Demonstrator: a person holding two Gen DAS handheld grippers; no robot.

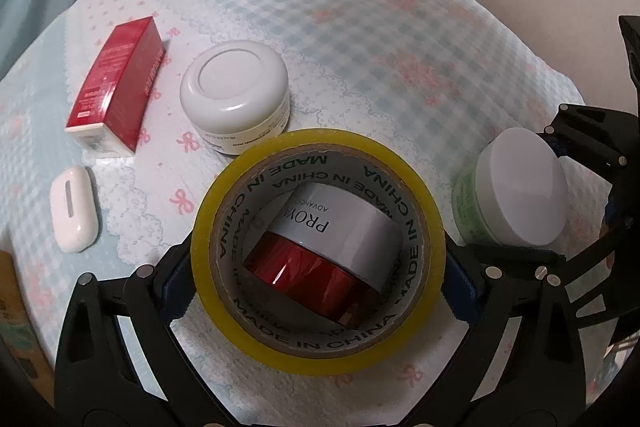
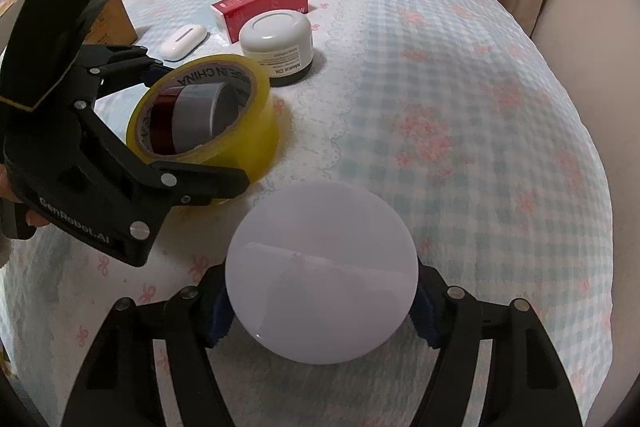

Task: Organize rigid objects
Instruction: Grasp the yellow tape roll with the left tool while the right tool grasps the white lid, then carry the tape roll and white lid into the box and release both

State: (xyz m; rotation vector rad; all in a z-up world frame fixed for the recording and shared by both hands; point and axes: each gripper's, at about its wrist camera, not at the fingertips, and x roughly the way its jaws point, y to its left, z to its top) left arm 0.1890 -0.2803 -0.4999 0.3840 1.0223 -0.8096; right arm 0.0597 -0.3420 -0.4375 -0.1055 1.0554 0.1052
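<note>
Two tools work over a desk covered in a blue-checked cloth (image 2: 460,107) with pink bows. Left tool (image 1: 320,269) is clenched on a yellow tape roll (image 1: 224,195), its blue pads pressing the roll's outer sides; the roll is tilted, and a red-and-white jar (image 1: 340,239) shows through its core. Right tool (image 2: 322,301) is clenched on a white-lidded jar (image 2: 322,267) with green sides, held just beside the tape roll. Toward the desk's far left part stand a white jar (image 1: 236,89) with a dark base, a red box (image 1: 116,83) lying flat beside it, and a small white case (image 1: 74,209) near the left edge. A cardboard box (image 2: 114,17) sits at the far left corner.
</note>
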